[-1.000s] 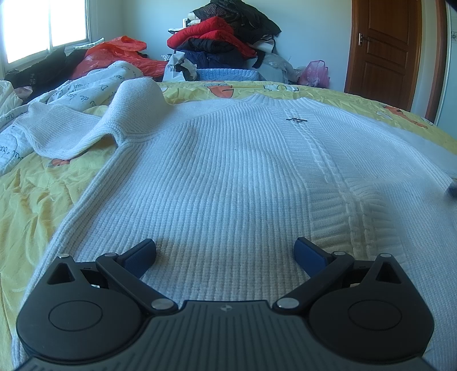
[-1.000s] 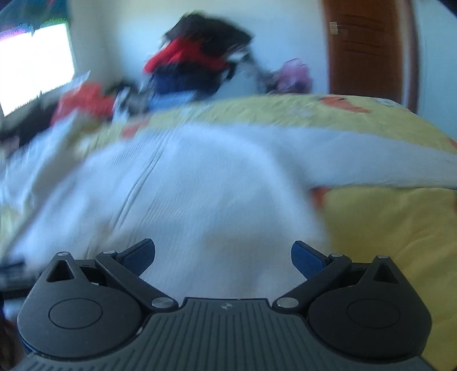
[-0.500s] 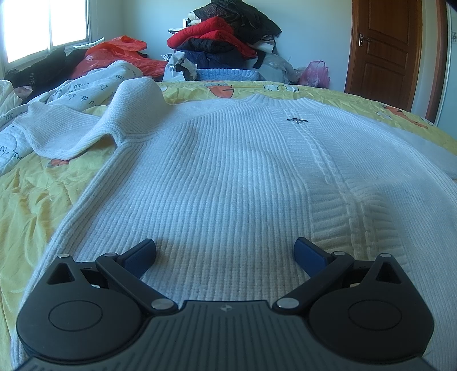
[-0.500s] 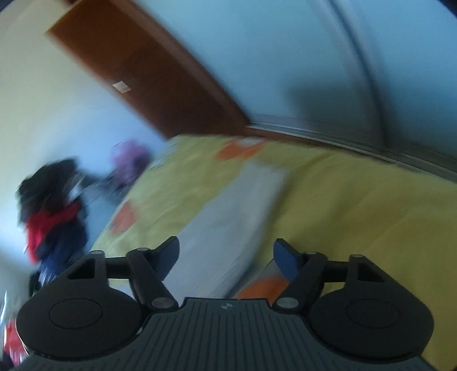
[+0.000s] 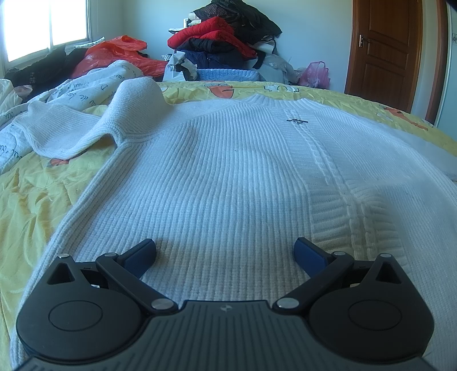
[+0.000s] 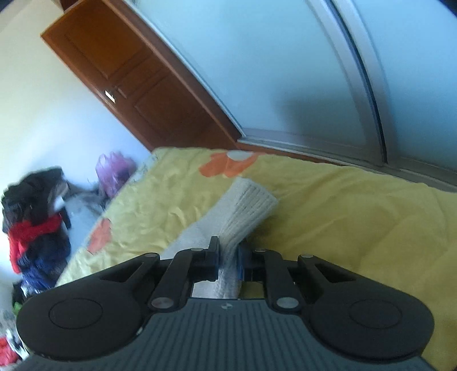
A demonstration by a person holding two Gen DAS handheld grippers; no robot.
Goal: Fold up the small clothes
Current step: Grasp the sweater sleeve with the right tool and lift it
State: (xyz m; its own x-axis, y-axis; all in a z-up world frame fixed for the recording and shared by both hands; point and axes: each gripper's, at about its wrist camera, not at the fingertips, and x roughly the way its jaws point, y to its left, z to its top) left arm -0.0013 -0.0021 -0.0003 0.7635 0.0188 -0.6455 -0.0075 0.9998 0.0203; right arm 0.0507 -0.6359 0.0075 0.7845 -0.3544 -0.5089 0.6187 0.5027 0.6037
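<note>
A yellow bedspread (image 6: 357,217) covers the bed, and the white sweater (image 5: 228,177) lies flat on it. Its long sleeve (image 6: 245,208) runs straight away from the right gripper (image 6: 227,261), whose jaws have just closed and pinch it. The left gripper (image 5: 225,252) waits wide open over the sweater's hem, holding nothing

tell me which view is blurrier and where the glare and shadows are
Right wrist view: softer, smeared at the clothes pile and door, tilted; the right gripper has just closed on the white sleeve. Left wrist view: sharp, window blown out top left, gripper shadow on the white sweater ahead of the open left gripper, fisheye bending the edges.
</note>
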